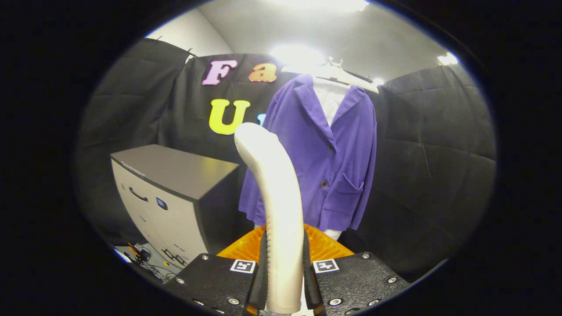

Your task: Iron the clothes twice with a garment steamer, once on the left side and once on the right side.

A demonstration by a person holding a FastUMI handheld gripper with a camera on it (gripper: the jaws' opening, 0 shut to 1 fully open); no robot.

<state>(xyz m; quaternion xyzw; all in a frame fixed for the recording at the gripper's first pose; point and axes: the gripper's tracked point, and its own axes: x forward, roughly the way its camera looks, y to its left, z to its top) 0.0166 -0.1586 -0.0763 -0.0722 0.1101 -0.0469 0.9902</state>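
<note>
A cream garment steamer (274, 193) stands upright between my fingers, its handle clamped at the bottom and its curved head rising ahead of me. My gripper (284, 272) is shut on the steamer's handle, both fingers pressing its sides. Beyond the steamer hangs a purple corduroy jacket (333, 162) over a white shirt (328, 98), on a pale hanger (336, 70) in front of the black booth wall. The steamer's head is apart from the jacket, in front of its left half, and hides part of that side.
A grey cabinet-like machine (171, 193) stands to the left of the jacket, with cables (145, 256) on the floor at its base. An orange ribbed part (325, 245) lies just behind my fingers. Black quilted cloth walls close in left and right.
</note>
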